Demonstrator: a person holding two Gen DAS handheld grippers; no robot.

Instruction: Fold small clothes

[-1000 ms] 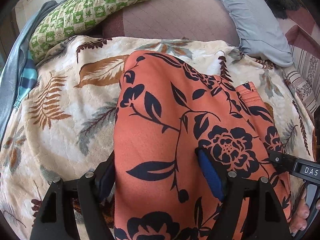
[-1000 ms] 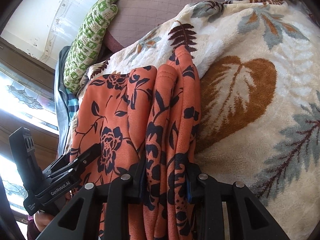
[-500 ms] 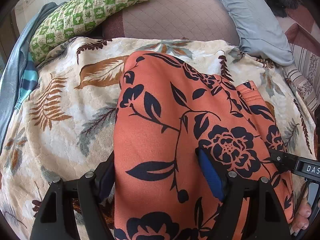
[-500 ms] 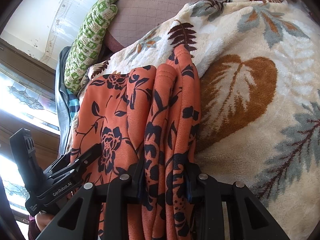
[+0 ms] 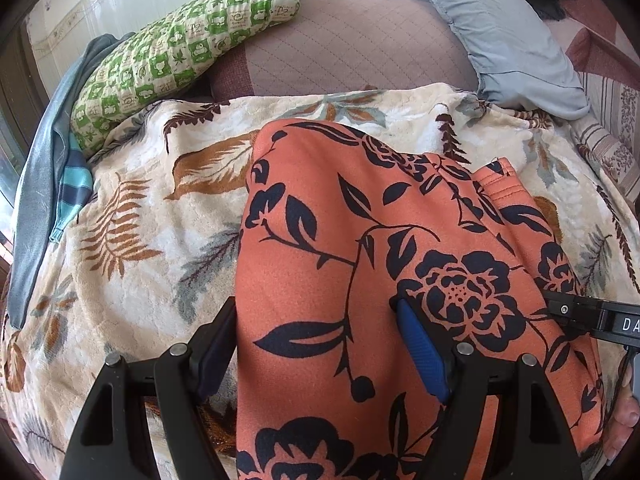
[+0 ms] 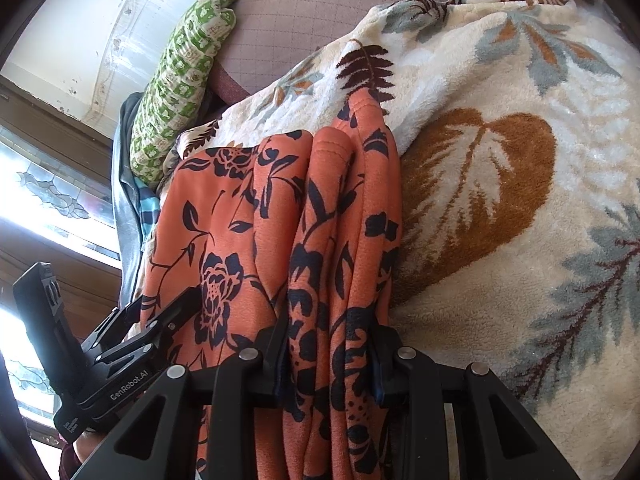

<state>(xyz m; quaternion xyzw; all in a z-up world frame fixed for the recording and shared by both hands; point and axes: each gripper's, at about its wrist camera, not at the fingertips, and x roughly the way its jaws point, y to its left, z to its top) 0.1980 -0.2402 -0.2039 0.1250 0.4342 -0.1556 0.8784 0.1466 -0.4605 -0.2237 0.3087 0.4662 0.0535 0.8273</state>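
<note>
An orange garment with a black flower print [image 5: 344, 208] hangs from both grippers, its far end resting on the leaf-patterned blanket [image 5: 140, 260]. In the left wrist view my left gripper [image 5: 314, 308] is shut on a wide, flat span of it, and the blue pad [image 5: 420, 348] dents the cloth. My right gripper [image 6: 330, 328] is shut on several bunched folds of the garment [image 6: 224, 208] along its right edge. The left gripper [image 6: 168, 316] shows side-on at the garment's left edge. The cloth hides the inner faces of the pads.
The blanket [image 6: 520, 160] covers a bed. A green checked pillow [image 5: 180, 40], a mauve quilted cushion [image 5: 352, 40] and a grey-blue pillow [image 5: 500, 20] lie at the far end. Grey and striped clothes [image 5: 44, 180] lie at the left edge. A window [image 6: 40, 200] is on the left.
The left gripper has tilted a little. The garment and both grips look the same as before.
</note>
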